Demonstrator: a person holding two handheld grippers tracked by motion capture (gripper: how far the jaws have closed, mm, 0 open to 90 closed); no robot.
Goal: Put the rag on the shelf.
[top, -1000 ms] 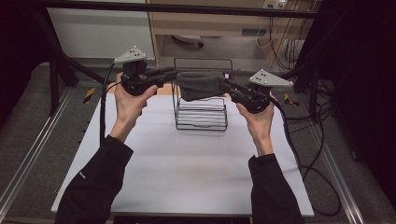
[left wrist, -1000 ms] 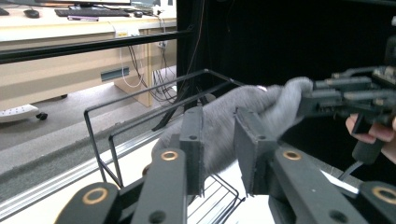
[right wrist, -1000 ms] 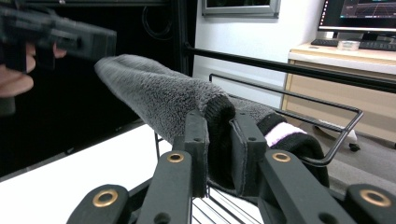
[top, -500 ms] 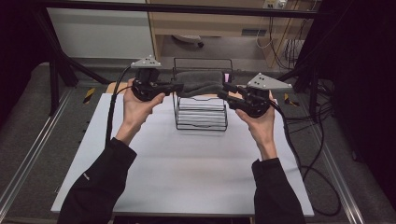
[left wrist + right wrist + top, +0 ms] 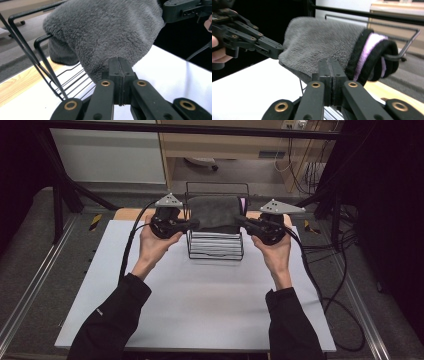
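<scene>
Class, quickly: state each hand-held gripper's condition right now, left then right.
Left hand-held gripper: shut on the lower edge of the grey fleece cloth.
Right hand-held gripper: shut on the same cloth's edge, opposite end.

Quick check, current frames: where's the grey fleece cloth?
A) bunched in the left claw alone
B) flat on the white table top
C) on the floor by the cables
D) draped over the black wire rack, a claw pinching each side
D: the grey fleece cloth hangs over the black wire rack, with the left claw and right claw shut on its opposite edges.
</scene>
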